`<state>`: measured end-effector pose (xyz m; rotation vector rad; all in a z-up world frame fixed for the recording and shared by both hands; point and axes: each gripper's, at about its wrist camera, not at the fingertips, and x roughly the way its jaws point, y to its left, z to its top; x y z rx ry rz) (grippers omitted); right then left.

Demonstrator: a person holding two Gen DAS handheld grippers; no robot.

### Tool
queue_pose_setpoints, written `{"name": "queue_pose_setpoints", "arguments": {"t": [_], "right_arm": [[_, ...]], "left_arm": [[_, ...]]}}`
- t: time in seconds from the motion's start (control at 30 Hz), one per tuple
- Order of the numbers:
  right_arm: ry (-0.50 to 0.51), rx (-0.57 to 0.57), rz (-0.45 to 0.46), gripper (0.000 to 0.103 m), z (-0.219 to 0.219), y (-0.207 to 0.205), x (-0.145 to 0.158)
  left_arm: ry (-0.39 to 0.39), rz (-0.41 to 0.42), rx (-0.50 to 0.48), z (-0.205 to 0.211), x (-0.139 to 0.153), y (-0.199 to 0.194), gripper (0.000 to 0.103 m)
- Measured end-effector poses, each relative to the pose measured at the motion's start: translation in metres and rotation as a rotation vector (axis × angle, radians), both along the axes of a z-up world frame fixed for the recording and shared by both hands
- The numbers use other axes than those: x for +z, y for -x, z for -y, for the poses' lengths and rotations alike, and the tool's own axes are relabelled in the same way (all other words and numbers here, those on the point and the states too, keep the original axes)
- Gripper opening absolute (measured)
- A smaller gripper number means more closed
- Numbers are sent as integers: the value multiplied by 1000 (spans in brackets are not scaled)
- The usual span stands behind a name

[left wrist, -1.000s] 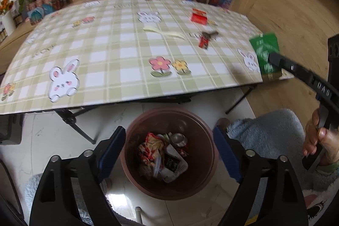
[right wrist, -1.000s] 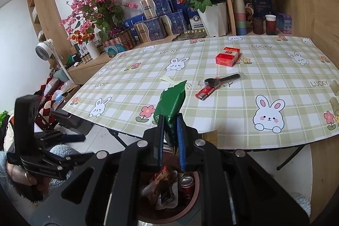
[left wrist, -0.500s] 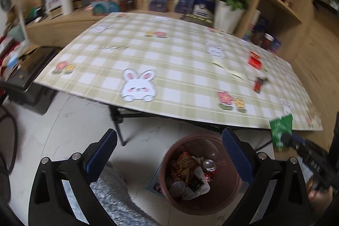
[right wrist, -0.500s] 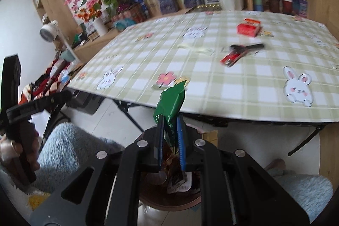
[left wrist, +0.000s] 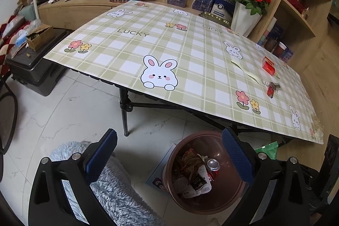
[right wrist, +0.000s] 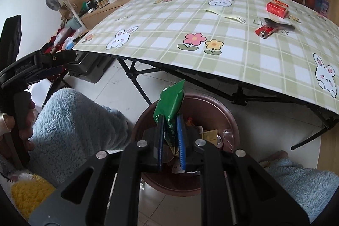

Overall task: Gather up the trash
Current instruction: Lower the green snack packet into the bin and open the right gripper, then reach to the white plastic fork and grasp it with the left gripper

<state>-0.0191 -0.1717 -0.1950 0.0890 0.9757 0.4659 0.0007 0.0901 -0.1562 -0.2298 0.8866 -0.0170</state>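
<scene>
A green wrapper (right wrist: 169,105) is pinched upright in my right gripper (right wrist: 170,130), which is shut on it and hangs right over the brown trash bin (right wrist: 228,118) on the floor. The bin (left wrist: 231,202) holds crumpled wrappers and a can (left wrist: 213,164). A corner of the green wrapper (left wrist: 268,148) shows at the right of the left wrist view. My left gripper (left wrist: 169,154) stands wide open with nothing between its fingers, above the floor beside the bin. On the table lie a red box (right wrist: 277,8), a red lighter (right wrist: 264,31), a dark spoon (right wrist: 279,24) and a pale plastic fork (right wrist: 226,15).
The folding table (left wrist: 190,52) with a green plaid bunny cloth overhangs the bin; its black legs (left wrist: 125,111) stand close by. Fluffy blue trouser legs (right wrist: 70,120) flank the bin. A dark case (left wrist: 36,69) sits left, and boxes and flower vases line the back shelf.
My left gripper swung left and rolled, so the bin slid from centre to its right. My right gripper sank with the green wrapper from above the table's edge down over the bin.
</scene>
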Motion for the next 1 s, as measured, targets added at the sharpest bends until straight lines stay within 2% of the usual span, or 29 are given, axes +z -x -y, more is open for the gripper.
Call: {"name": "queue_pose_setpoints", "arguments": {"t": [0.17, 0.3, 0.4, 0.47, 0.57, 0.63, 0.73, 0.9, 1.0], "right_arm": [[7, -13, -13, 17, 2, -1, -4], [3, -12, -20, 23, 2, -2, -6], [2, -5, -13, 32, 1, -2, -5], [6, -5, -9, 51, 0, -2, -5], [12, -19, 5, 71, 2, -2, -4], [17, -37, 16, 79, 5, -3, -2], [15, -60, 22, 87, 10, -4, -1], [23, -94, 36, 93, 17, -7, 1], [60, -119, 72, 96, 25, -12, 6]], "left_arm": [[9, -5, -5, 1, -2, -1, 97], [9, -9, -6, 2, -4, -1, 97], [9, -8, -6, 2, -4, -2, 97], [2, -3, -4, 3, -4, -1, 97], [1, -2, -6, 5, -5, -1, 97], [4, -3, -6, 4, -5, -1, 97], [9, -6, -8, 5, -6, -2, 97], [18, -17, -23, 8, -7, -5, 97], [24, -35, -50, 15, -7, -10, 97]]}}
